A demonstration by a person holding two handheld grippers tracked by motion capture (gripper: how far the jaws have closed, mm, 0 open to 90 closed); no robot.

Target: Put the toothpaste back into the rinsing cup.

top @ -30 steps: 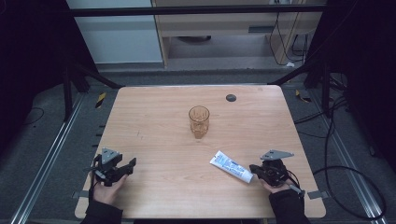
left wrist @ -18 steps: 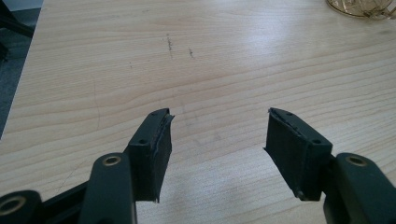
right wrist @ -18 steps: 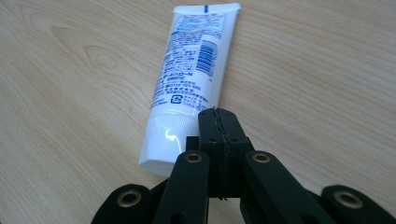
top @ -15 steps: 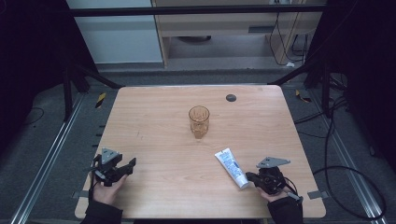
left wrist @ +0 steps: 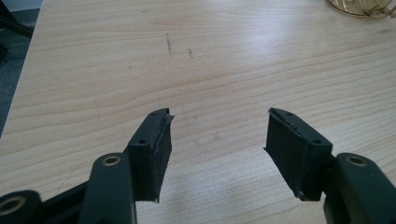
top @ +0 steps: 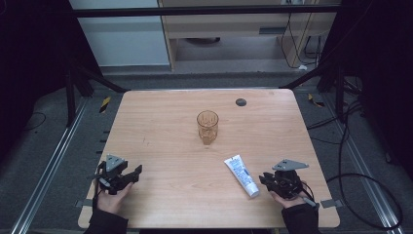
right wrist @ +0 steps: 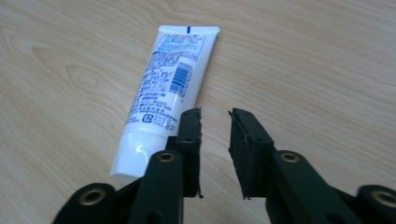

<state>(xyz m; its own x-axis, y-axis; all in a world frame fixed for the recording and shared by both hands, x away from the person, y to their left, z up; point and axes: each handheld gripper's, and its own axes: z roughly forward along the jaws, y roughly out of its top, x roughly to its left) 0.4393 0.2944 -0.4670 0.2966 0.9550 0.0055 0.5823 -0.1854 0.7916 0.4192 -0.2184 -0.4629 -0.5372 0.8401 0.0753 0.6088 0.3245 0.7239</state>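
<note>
Lying flat on the table (top: 160,122), the white tube (top: 241,175) is found at nine o'clock of the right gripper (top: 278,181), its long axis running eleven to five. The jaws are narrowly parted, empty. The left gripper (top: 127,176), wide open and empty, is well apart.

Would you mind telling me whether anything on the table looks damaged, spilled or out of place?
Nothing stands out. The glass stands upright mid-table, the white tube lies flat and capped beside the right tongs, and nothing has spilled on the table.
</note>
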